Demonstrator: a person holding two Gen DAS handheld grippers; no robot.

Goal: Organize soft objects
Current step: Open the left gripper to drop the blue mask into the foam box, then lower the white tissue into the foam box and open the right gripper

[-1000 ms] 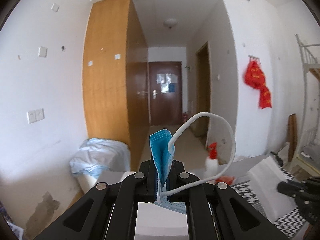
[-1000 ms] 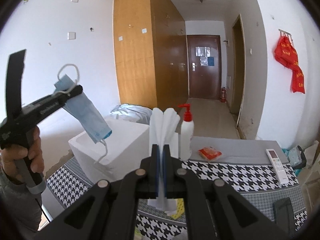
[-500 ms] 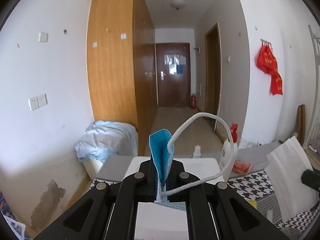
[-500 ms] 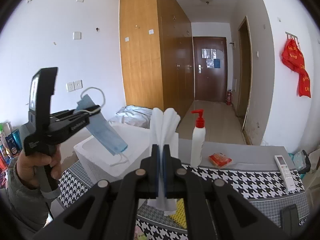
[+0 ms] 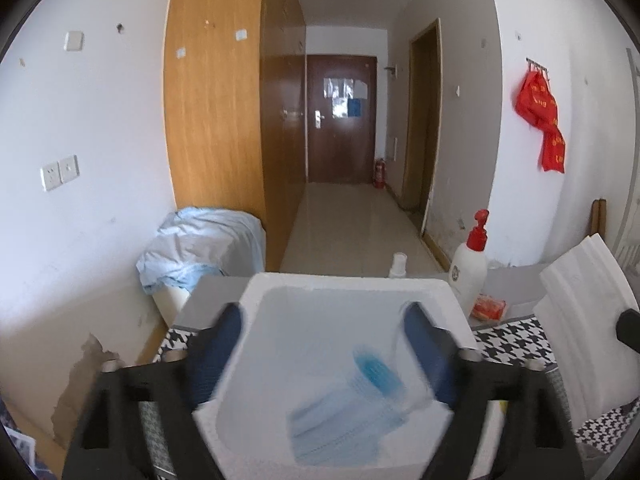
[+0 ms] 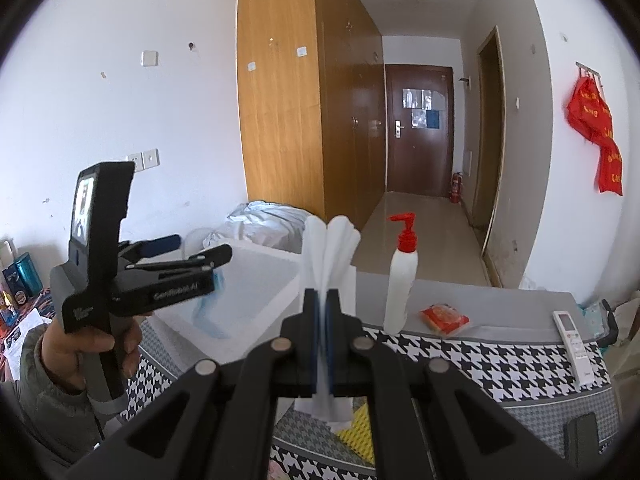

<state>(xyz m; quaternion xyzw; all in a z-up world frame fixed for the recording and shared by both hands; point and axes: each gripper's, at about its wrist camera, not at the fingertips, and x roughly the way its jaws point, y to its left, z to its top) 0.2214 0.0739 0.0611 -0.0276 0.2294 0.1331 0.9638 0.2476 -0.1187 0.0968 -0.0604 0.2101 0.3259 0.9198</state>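
Left hand-held gripper [image 5: 322,328]: its jaws are standing wide apart over the white foam box [image 5: 344,280], holding nothing.
Face mask [image 5: 352,412]: the blue mask is lying blurred inside the box, toward the near right corner, below the spread fingers; whether it is resting on the bottom or dropping cannot be told.
Right hand-held gripper [image 6: 322,308]: its jaws are pinching a folded white tissue stack [image 6: 330,248], which is standing upright above the fingertips.
Tabletop [image 6: 500,356]: the houndstooth cloth is carrying a pump bottle [image 6: 402,276], a red packet [image 6: 444,316] and a remote [image 6: 570,332], all right of the box.
Handling: both items are looking light, limp and easily creased; the mask is probably best gripped by its pleated body rather than its ear loop, and the tissues near the fold, with a light squeeze.
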